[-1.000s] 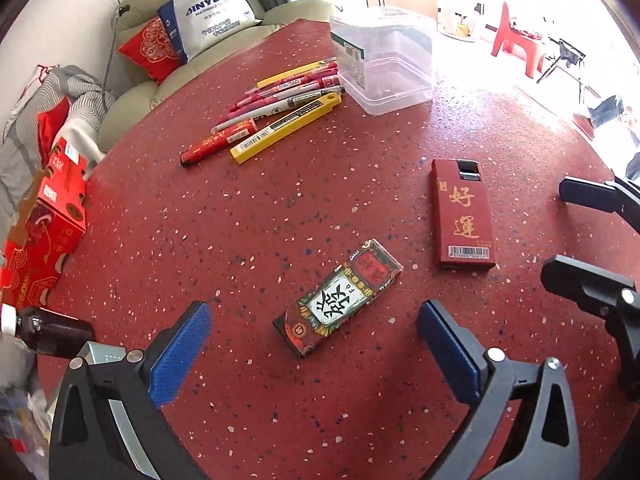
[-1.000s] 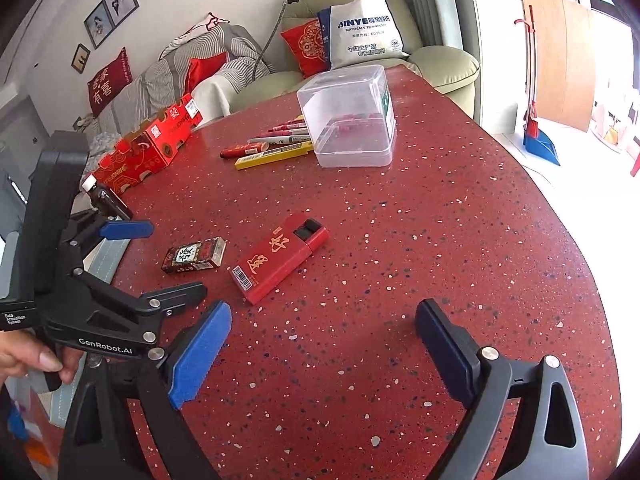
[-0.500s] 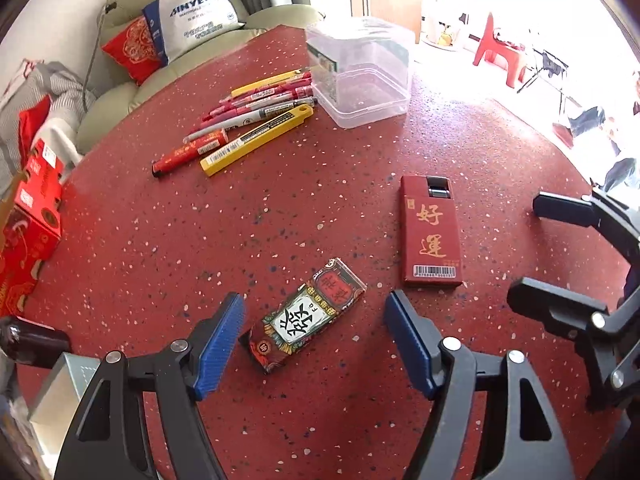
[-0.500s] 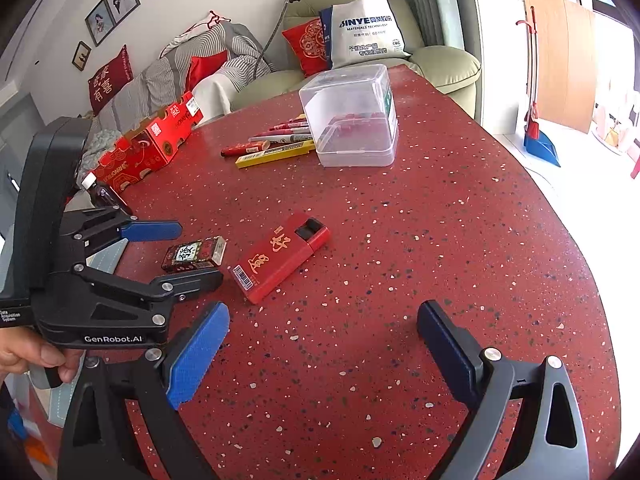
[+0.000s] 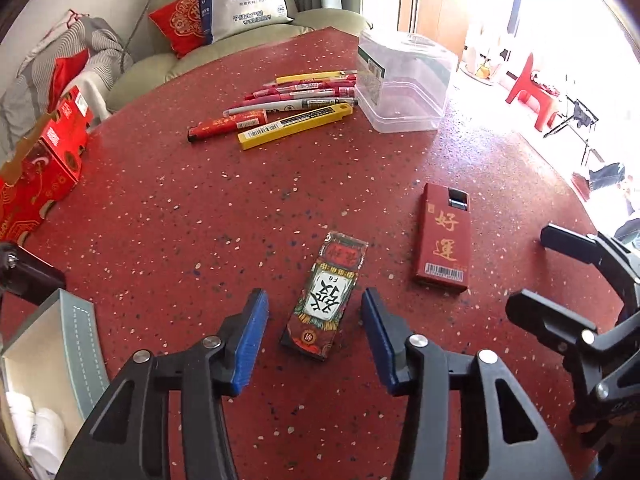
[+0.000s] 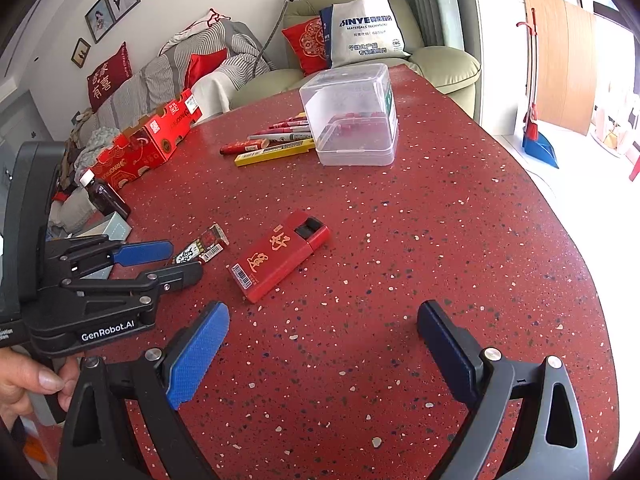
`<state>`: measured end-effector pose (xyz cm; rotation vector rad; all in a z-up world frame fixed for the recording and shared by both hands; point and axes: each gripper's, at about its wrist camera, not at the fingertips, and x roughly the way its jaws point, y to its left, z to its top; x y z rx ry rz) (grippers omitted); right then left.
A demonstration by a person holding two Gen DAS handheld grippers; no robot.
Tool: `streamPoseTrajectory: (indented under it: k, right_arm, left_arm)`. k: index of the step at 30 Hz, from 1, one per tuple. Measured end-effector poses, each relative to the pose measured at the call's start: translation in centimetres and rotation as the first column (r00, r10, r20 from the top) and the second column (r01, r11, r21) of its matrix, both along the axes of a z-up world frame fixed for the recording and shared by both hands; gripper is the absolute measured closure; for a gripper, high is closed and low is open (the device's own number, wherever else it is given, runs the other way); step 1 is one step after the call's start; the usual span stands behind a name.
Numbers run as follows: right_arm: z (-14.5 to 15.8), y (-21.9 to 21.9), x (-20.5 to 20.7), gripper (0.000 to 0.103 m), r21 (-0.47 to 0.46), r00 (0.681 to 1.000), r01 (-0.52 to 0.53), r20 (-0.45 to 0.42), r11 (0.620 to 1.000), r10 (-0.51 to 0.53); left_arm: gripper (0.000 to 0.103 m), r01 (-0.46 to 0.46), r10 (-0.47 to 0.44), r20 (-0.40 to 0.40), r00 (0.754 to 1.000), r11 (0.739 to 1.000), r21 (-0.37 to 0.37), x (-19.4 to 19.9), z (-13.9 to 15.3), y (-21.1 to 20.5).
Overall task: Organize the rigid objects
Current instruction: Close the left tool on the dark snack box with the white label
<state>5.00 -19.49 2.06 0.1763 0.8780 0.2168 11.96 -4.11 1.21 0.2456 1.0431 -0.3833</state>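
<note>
Left hand-held gripper (image 5: pixel 315 336) closing around a patterned card box (image 5: pixel 325 299)
Its blue ribbed pads (image 5: pixel 251 344) flank the flat box without touching; right hand-held gripper (image 6: pixel 320 344) gapes wide over speckled red tabletop (image 6: pixel 440 240).

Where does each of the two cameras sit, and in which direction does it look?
Left wrist: sits on the left tool, looks steeply down at the patterned box between its open pads, which have just been closing.
Right wrist: sits on the right tool, looks across the table toward the sofa; a hand shows at left.
Shared: red box, clear box, pens; each sees the other tool.
</note>
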Motion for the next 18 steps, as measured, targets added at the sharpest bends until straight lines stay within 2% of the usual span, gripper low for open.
streamPoseTrajectory:
  k: [1,3,5,6,9,10,13,18]
  right_arm:
    - [0.0,0.0,0.0,0.007,-0.001,1.000,0.000,0.000,1.000,0.000]
    - [0.0,0.0,0.0,0.006,-0.003,1.000,-0.001,-0.001,1.000,0.001]
    - [-0.1,0.0,0.0,0.006,0.001,1.000,-0.002,0.000,1.000,0.002]
    - [-0.1,-0.1,0.0,0.006,0.005,1.000,-0.002,0.000,1.000,0.002]
    - [-0.1,-0.1,0.0,0.006,0.006,1.000,-0.001,0.000,1.000,0.001]
    - [-0.1,-0.1,0.0,0.006,0.003,1.000,-0.001,0.000,1.000,0.001]
    - [-0.1,0.0,0.0,0.006,0.000,1.000,-0.001,-0.001,1.000,0.001]
    - [-0.1,0.3,0.1,0.006,-0.019,1.000,-0.002,-0.004,1.000,0.001]
  left_arm:
    - [0.034,0.007,-0.007,-0.002,1.000,1.000,0.004,0.3,0.0,0.0]
    - [0.026,0.017,-0.019,0.026,0.999,0.999,0.039,0.4,-0.1,-0.1]
    - [0.031,0.012,-0.012,0.021,1.000,1.000,0.004,0.2,-0.1,0.3]
    - [0.038,0.001,-0.001,0.013,1.000,0.999,-0.032,0.1,-0.2,0.5]
    - [0.059,-0.010,0.012,0.041,0.999,1.000,-0.027,-0.8,0.1,0.0]
    - [0.063,-0.027,0.028,0.046,0.999,0.999,-0.023,-1.1,0.1,-0.3]
    - [0.066,-0.107,0.108,0.070,0.992,0.994,-0.018,-1.9,0.2,-0.7]
    - [0.066,-0.229,0.236,0.090,0.968,0.970,-0.079,-4.3,-0.1,1.0]
